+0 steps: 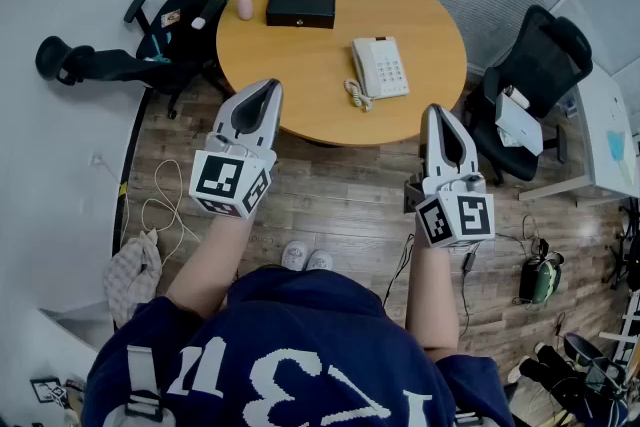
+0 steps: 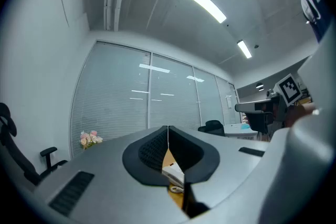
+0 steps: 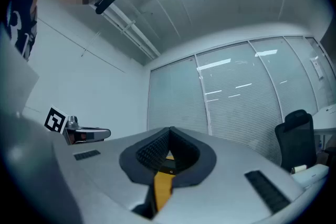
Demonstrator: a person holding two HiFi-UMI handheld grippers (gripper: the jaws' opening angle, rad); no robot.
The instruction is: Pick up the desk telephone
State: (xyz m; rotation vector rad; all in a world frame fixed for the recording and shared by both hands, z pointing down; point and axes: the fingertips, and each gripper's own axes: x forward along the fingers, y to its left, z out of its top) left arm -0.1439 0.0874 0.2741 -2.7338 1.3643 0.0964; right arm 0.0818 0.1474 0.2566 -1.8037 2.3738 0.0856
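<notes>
Right, we're at the approach, left hand-held gripper (image 1: pixel 264 93) and right hand-held gripper (image 1: pixel 438 113) both closed and empty, desk telephone (image 1: pixel 381 67) at one o'clock on the counter (image 1: pixel 300 65), so next we must reach in and open.

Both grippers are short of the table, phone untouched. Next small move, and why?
Probably open the right gripper. Its jaws are together with nothing between them. The telephone lies untouched on the table, ahead of it and closer to it than to the left gripper, which is also shut. Shut jaws cannot take the telephone, so opening should come before reaching in.
</notes>
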